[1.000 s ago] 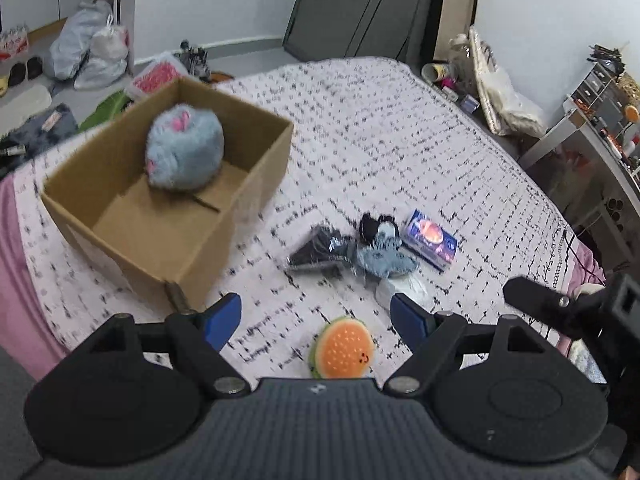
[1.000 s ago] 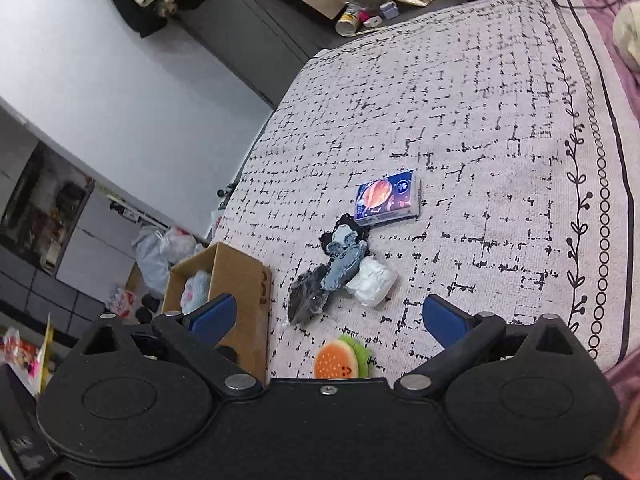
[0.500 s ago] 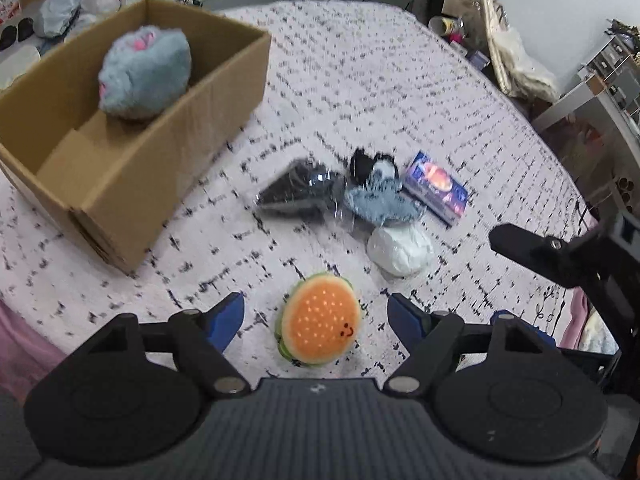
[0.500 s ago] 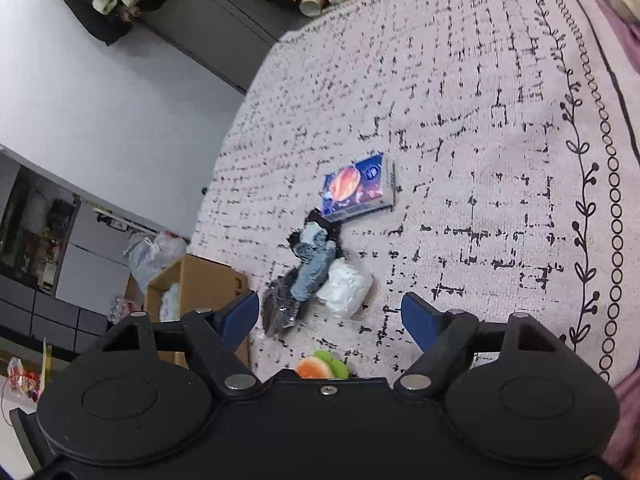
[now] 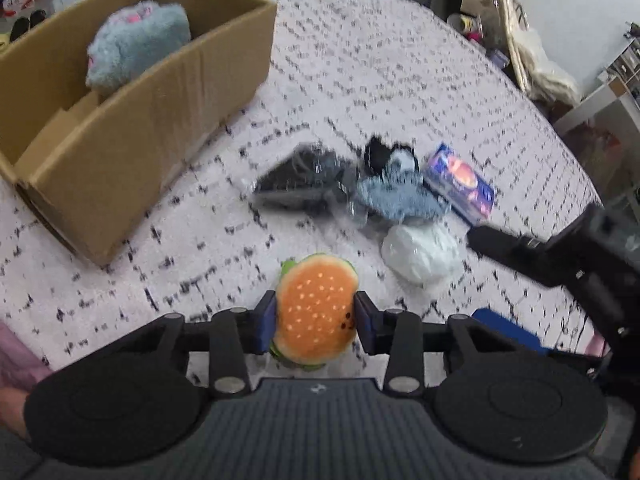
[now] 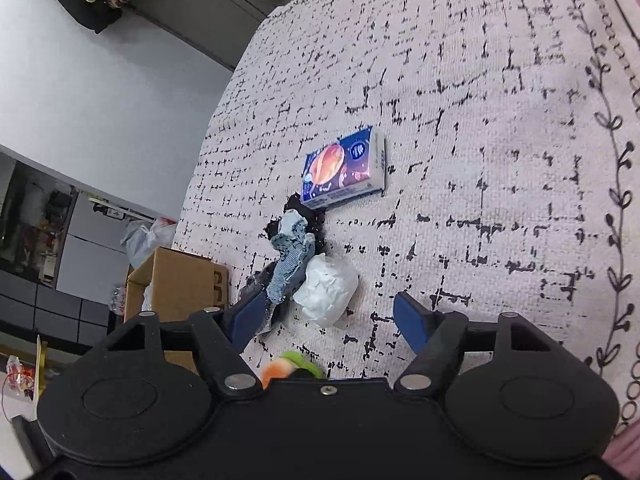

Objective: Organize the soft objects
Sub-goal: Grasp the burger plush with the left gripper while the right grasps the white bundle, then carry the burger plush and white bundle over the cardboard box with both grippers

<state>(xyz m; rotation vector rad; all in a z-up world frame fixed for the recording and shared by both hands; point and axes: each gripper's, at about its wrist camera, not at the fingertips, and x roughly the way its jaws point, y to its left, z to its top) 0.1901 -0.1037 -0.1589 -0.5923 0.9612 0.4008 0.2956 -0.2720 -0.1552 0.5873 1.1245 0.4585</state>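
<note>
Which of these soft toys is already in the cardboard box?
Only the fluffy blue plush sits in the box. The burger toy is between the left gripper's fingers, over the bed.

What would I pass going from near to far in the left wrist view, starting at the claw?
left claw shut on the burger plush → white plastic-wrapped bundle → blue-grey fuzzy cloth → black-and-white plush → far edge of the patterned bedspread
</note>
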